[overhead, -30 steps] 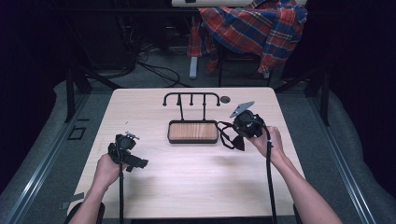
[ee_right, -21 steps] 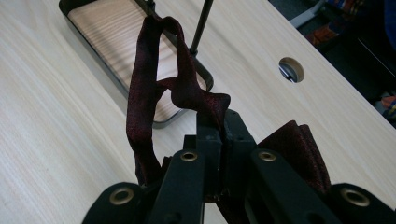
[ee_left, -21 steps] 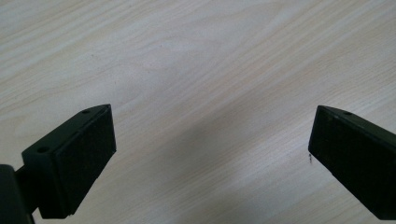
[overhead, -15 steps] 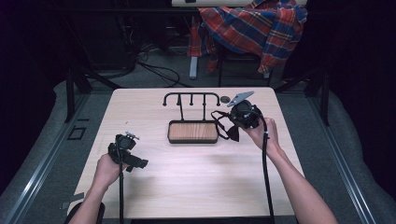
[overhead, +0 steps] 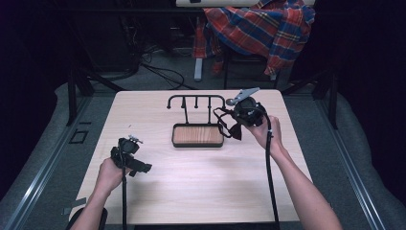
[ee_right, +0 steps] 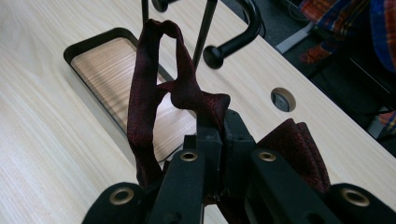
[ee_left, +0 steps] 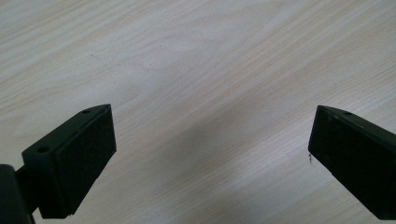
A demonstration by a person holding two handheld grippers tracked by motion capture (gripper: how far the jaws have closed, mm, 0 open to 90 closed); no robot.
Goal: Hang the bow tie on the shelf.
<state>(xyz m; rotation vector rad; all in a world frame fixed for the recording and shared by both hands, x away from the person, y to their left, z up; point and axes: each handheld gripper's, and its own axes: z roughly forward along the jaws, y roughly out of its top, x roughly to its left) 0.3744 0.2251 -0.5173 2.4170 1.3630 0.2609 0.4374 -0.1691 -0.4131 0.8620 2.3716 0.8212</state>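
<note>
Behind pale wood table [overhead: 191, 191], plaid cloth [overhead: 261, 28] w/ floor cables [overhead: 158, 72]

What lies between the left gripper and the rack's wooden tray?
Only bare table in the high view; left gripper and tray stand apart.

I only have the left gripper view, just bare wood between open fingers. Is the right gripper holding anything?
Observer: Yes, the right gripper is shut on a dark red bow tie.
Operator: Where is it relative to the rack?
Observer: Right beside the black hook rack; the strap loop is held up near a hook, not yet on it.
Operator: Anything beneath the rack?
Observer: A wooden tray with nothing in it.
</note>
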